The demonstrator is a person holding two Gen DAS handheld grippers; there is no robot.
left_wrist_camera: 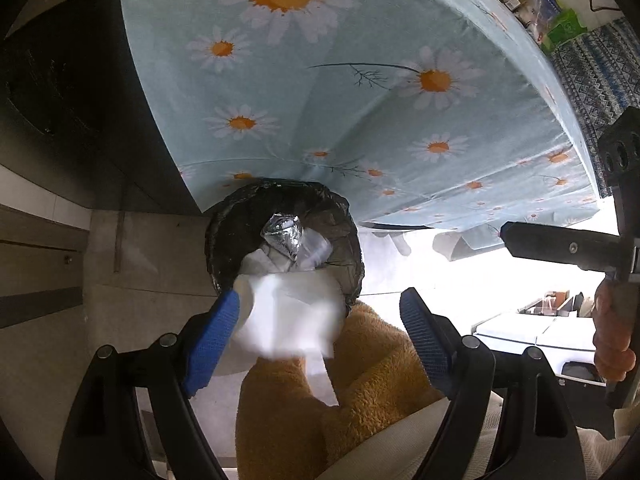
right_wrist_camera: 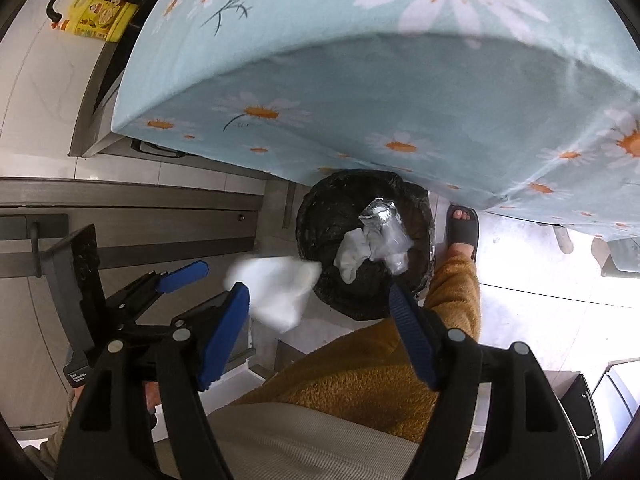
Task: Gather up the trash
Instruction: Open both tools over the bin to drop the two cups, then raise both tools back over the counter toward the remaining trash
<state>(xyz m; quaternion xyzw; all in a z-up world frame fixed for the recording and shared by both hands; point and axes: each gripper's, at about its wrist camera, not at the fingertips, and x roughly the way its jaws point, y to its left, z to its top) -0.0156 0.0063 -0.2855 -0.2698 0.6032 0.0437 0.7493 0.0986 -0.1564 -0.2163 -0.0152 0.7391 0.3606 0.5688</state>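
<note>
Left wrist view: the left gripper (left_wrist_camera: 320, 312) points steeply down over the trash bin (left_wrist_camera: 224, 240), which has a black liner and stands on the floor at the edge of the daisy-print tablecloth (left_wrist_camera: 360, 80); its jaws are spread wide; a blurred white tissue (left_wrist_camera: 288, 316) lies between the pads, against the left blue pad (left_wrist_camera: 216, 340), clear of the right one; whether it is gripped or loose cannot be told. This view alone shows the cluttered far table edge (left_wrist_camera: 532, 4) and a black part of the right gripper's body at the right border (left_wrist_camera: 560, 244), with a hand (left_wrist_camera: 612, 340) below it.

Right wrist view: the right gripper (right_wrist_camera: 320, 308) also points down toward the bin, jaws spread, nothing between the pads; the left gripper's blue fingers (right_wrist_camera: 184, 274) appear at left, the tissue just beside them at the bin rim. Only this view shows a foot in a grey slipper (right_wrist_camera: 462, 228) beside the bin, a yellow bottle (right_wrist_camera: 96, 18) and a metal cabinet (right_wrist_camera: 120, 208).

Bin contents, both views: crumpled foil (right_wrist_camera: 378, 210), white paper (right_wrist_camera: 352, 256), clear plastic (right_wrist_camera: 396, 248). An orange fleece leg (right_wrist_camera: 380, 376) is visible below both grippers.
</note>
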